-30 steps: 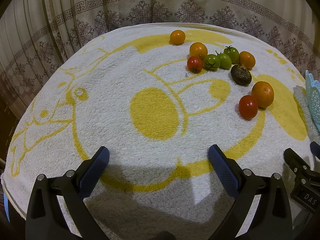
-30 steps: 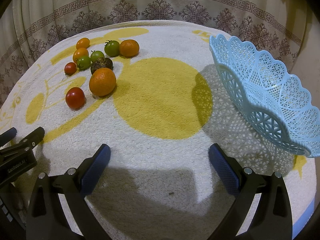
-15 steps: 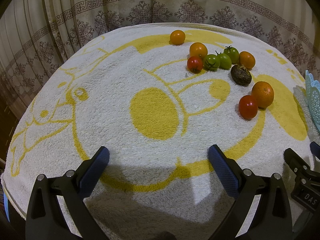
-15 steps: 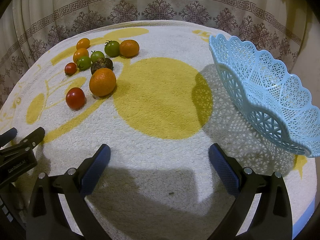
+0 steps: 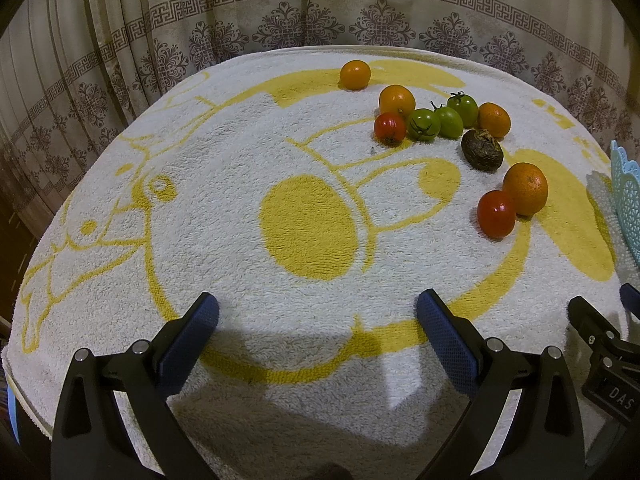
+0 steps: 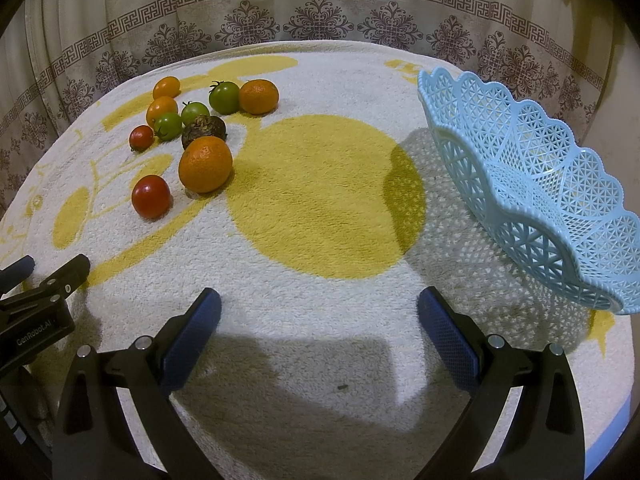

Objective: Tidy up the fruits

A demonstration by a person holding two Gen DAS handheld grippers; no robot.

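Several fruits lie in a loose cluster on a white and yellow towel [image 5: 200, 208]. A large orange [image 6: 205, 164] and a red tomato [image 6: 151, 196] sit nearest, with a dark brown fruit [image 6: 204, 130], green tomatoes [image 6: 224, 97] and small oranges [image 6: 258, 96] behind. The left wrist view shows the same cluster at the right: orange [image 5: 525, 188], red tomato [image 5: 496, 213], dark fruit [image 5: 481, 149]. A light blue lattice basket [image 6: 532, 184] stands empty on the right. My left gripper [image 5: 316, 320] and right gripper [image 6: 318, 318] hover low over the towel's near edge, both open and holding nothing.
A patterned curtain [image 6: 320, 12] hangs close behind the table. The basket's rim [image 5: 626, 184] shows at the right edge of the left wrist view. Each gripper appears in the other's view: right gripper's body [image 5: 604, 356], left gripper's body [image 6: 36, 304].
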